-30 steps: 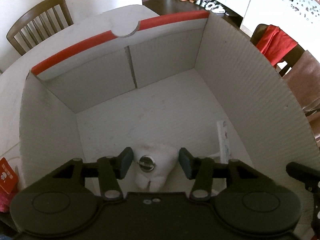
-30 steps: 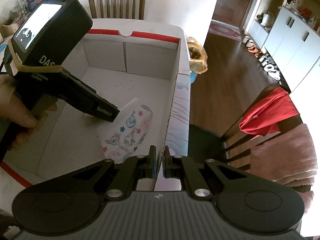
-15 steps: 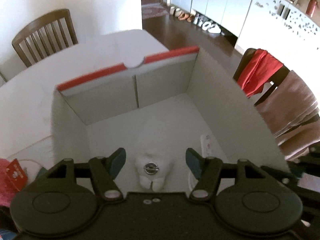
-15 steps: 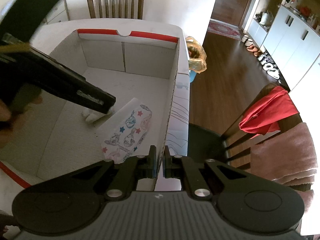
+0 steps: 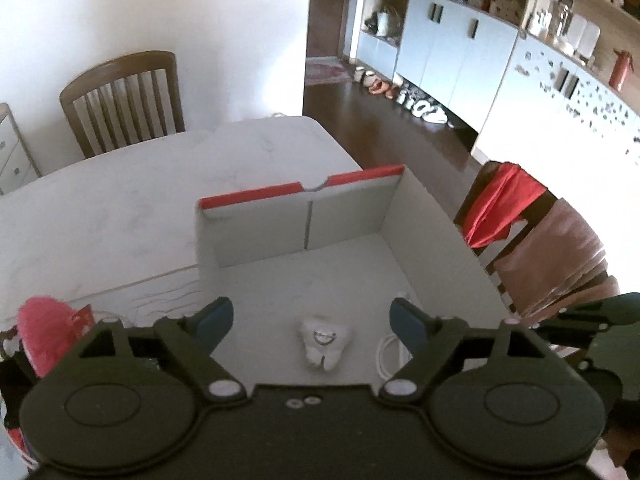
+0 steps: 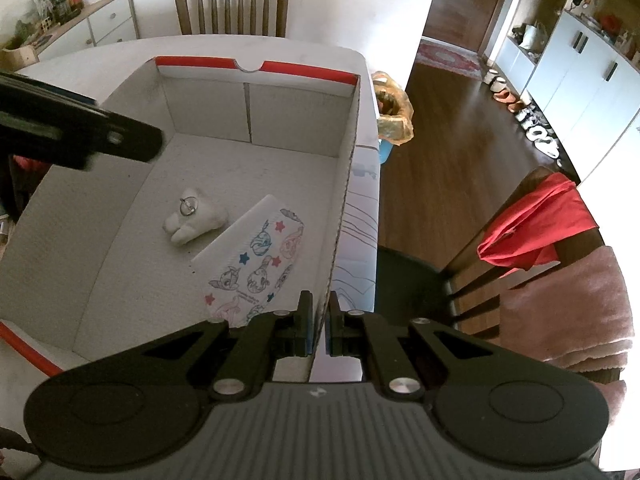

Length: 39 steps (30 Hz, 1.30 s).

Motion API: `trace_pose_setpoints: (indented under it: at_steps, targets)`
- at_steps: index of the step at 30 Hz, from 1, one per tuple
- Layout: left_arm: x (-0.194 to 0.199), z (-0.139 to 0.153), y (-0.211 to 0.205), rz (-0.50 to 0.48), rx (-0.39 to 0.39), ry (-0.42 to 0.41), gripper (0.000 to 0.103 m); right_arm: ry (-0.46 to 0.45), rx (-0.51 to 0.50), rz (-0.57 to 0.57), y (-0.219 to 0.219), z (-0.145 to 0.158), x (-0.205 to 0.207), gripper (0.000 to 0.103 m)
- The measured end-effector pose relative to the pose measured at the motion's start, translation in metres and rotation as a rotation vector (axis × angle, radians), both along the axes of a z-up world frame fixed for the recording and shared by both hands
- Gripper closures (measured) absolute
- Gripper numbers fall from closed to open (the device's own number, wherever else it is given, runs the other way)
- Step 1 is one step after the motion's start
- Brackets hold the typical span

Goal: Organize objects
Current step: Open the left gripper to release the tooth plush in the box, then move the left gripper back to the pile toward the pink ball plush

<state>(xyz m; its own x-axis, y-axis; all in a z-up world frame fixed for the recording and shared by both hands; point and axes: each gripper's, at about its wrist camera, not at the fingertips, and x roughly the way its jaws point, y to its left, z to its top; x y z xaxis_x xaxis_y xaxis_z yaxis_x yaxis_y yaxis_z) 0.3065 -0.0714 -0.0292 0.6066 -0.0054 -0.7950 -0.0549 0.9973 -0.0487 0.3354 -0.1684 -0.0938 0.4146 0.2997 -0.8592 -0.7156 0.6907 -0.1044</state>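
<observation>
**White plush toy lying loose in the box**

The white plush toy (image 6: 194, 220), with a metal ring on it, is lying on the floor of the cardboard box (image 6: 120, 184), just beside a printed packet (image 6: 260, 264). I am holding the left gripper (image 5: 312, 320) above the box; its jaws have just been opening and are spread wide, with nothing between the pads. I am keeping the right gripper (image 6: 319, 330) clamped on the box's right wall, one finger on each side of the cardboard edge. The box is sitting on a white table (image 5: 120, 208).
</observation>
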Motion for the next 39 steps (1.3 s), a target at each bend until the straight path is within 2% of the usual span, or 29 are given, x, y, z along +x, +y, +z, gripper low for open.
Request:
trace_pose_setpoints:
  at_steps: [9,15,20,27,33,39]
  targets:
    - [-0.026,0.013,0.026,0.054,-0.001,-0.042,0.001,-0.002,-0.006,-0.001,0.001,0.000,-0.001,0.098]
    - [-0.041,0.016,0.055,0.107,0.005,-0.062,0.001,0.000,-0.011,0.002,0.003,0.001,-0.001,0.098]
    - [-0.048,0.011,0.085,0.162,0.019,-0.049,0.001,0.001,-0.014,-0.001,0.004,0.002,-0.001,0.098]
    - [-0.049,-0.004,0.129,0.237,0.088,-0.022,0.001,0.000,-0.020,-0.003,0.004,0.002,-0.002,0.098]
    - [-0.037,-0.029,0.166,0.320,0.135,0.044,0.001,0.001,-0.023,-0.010,0.005,0.002,-0.002,0.098]
    - [-0.021,-0.052,0.178,0.310,0.183,0.095,0.001,-0.001,-0.036,-0.016,0.007,0.002,-0.003,0.098]
